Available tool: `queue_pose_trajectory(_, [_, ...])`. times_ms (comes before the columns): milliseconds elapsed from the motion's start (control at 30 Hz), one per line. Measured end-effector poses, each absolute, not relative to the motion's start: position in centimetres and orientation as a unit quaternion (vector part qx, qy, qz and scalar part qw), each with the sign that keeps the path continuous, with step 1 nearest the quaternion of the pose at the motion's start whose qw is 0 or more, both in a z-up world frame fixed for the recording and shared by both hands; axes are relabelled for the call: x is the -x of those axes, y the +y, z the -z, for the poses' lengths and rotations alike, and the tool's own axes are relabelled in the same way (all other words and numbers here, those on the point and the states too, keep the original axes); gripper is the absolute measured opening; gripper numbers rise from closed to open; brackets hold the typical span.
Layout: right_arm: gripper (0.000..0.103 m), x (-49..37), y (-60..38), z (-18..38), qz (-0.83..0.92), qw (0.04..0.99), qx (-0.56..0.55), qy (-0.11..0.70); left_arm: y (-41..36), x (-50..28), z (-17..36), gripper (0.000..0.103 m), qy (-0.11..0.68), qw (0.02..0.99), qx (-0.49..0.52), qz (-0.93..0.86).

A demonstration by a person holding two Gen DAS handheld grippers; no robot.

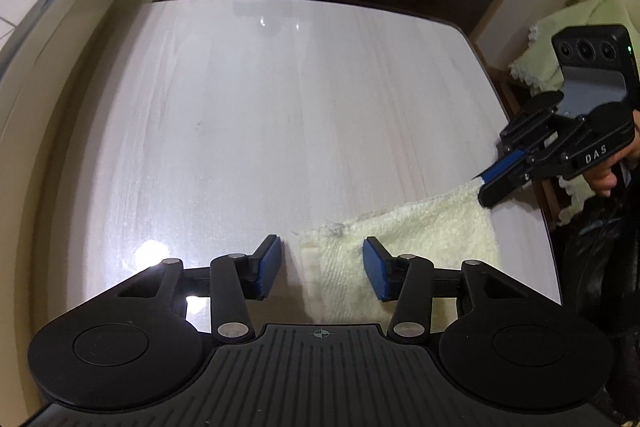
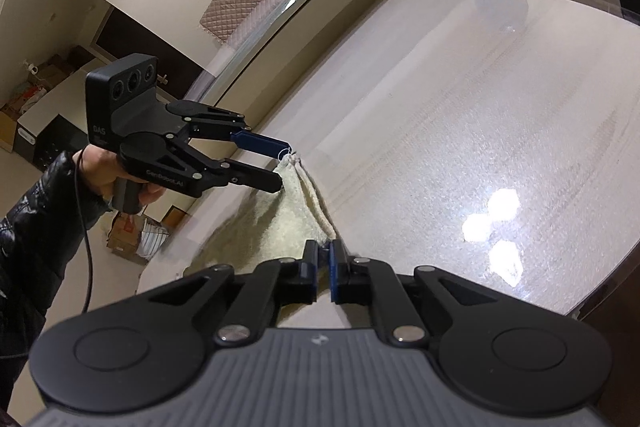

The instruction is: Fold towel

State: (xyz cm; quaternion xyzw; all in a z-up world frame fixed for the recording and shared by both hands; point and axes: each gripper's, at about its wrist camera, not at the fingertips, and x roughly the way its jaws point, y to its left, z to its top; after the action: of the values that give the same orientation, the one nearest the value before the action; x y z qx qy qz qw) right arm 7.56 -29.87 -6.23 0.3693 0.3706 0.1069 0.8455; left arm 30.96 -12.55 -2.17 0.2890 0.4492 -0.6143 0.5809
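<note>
- The towel (image 1: 420,239) is a pale yellow terry one, lying at the right-hand edge of the white bench (image 1: 240,127) as my left camera sees it, with part of it spilling over that edge.
- My right gripper (image 2: 324,267) has its jaws pinched all the way together on a corner of the towel; from the left camera you can see the cloth pulled up into a little peak where that gripper (image 1: 486,187) bites it.
- My left gripper (image 1: 322,263) has its jaws partly open. The towel's near corner sits between the blue pads (image 1: 376,267) but they aren't pressing on it, so nothing is held there.
- From the right camera, the upper left finger looks snagged on a loose thread loop at that corner. Can't tell if it's really caught.
- Handling-wise, I'd guess it's light, floppy and thick. It won't hold any shape, so whatever isn't gripped just sags or drags.
- Terry pile should grip the pads fine, slipping isn't my worry. Bunching is.
- Best spot to grab, I reckon, is right at the hemmed corner, catching the stitched edge and not just loose pile, and only one layer.
- With both corners held I'd want the edge between them taut, otherwise the fold lands crooked.
- The bench looks glossy, so the cloth probably slides on it easily.
</note>
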Motion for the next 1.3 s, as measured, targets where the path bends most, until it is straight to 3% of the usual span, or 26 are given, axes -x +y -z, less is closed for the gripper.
queue_pose_trajectory(33, [0.007, -7.5, -29.9, 6.3, -0.108, 0.845, -0.370, 0.370, -12.6, -31.0, 2.2, 0.026, 0.450, 0.577, -0.291, 0.616])
queue_pose_trajectory(267, [0.007, -7.0, -30.2, 6.3, -0.108, 0.842, -0.379, 0.368, -12.3, -30.5, 2.1, 0.009, 0.441, 0.574, -0.296, 0.624])
queue_pose_trajectory(633, [0.006, -7.5, -28.2, 1.1, -0.134, 0.886, -0.298, 0.329, -8.4, -29.3, -2.9, 0.009, 0.369, 0.637, -0.270, 0.621])
queue_pose_trajectory(867, [0.006, -6.4, -23.2, -2.5, -0.208, 0.894, -0.243, 0.314, -1.9, -27.2, -6.4, 0.009, 0.345, 0.665, -0.255, 0.612])
queue_pose_trajectory(1300, [0.005, -6.1, -10.9, -3.1, -0.297, 0.883, -0.096, 0.351, 9.8, -23.3, -4.6, 0.010, 0.349, 0.713, -0.213, 0.570])
